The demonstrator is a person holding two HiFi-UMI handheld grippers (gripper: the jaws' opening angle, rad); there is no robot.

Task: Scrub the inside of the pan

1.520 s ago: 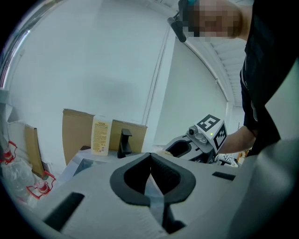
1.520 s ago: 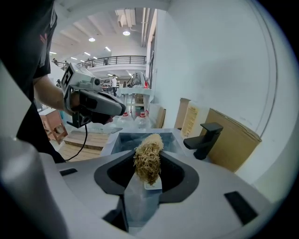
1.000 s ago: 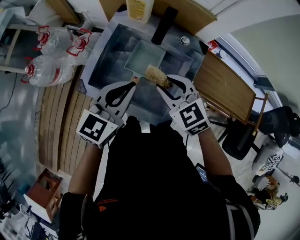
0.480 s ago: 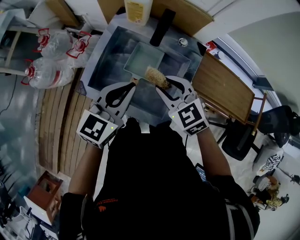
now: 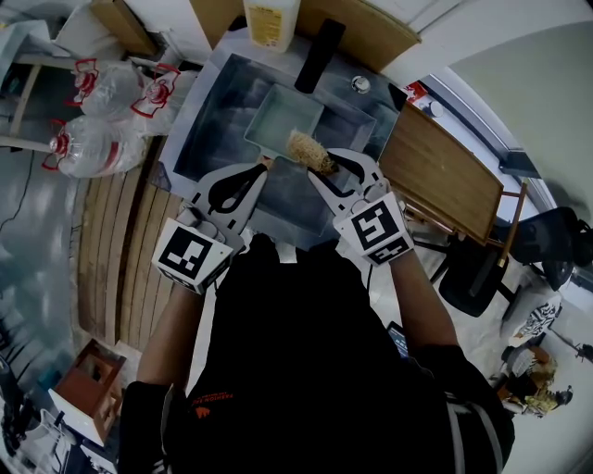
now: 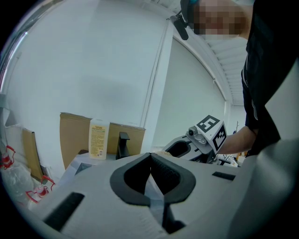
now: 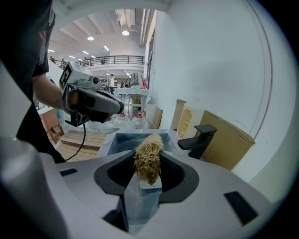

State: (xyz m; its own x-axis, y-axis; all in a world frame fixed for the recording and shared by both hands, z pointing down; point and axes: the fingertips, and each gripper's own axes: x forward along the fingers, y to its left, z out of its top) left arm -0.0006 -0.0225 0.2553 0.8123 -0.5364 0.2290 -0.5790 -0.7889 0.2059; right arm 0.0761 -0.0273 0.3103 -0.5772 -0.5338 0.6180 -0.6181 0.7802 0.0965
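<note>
A pale rectangular pan (image 5: pixel 283 116) lies in the steel sink (image 5: pixel 215 88). My left gripper (image 5: pixel 262 167) is at the pan's near corner; its jaws are closed with a thin pale strip between them (image 6: pixel 150 156), seemingly the pan's rim. My right gripper (image 5: pixel 320 168) hovers over the pan's near edge, shut on a straw-coloured fibre scrubber (image 5: pixel 309 150). In the right gripper view the scrubber (image 7: pixel 148 156) sticks up between the jaws (image 7: pixel 149 164), with the sink (image 7: pixel 122 142) beyond. The pan itself is hidden in the left gripper view.
A black faucet (image 5: pixel 320 51) and a yellow-labelled soap bottle (image 5: pixel 271 20) stand at the sink's back. A wooden board (image 5: pixel 443 171) lies to the right, and water bottles (image 5: pixel 102 102) and wooden slats (image 5: pixel 120 241) are to the left. A chair (image 5: pixel 482 268) stands lower right.
</note>
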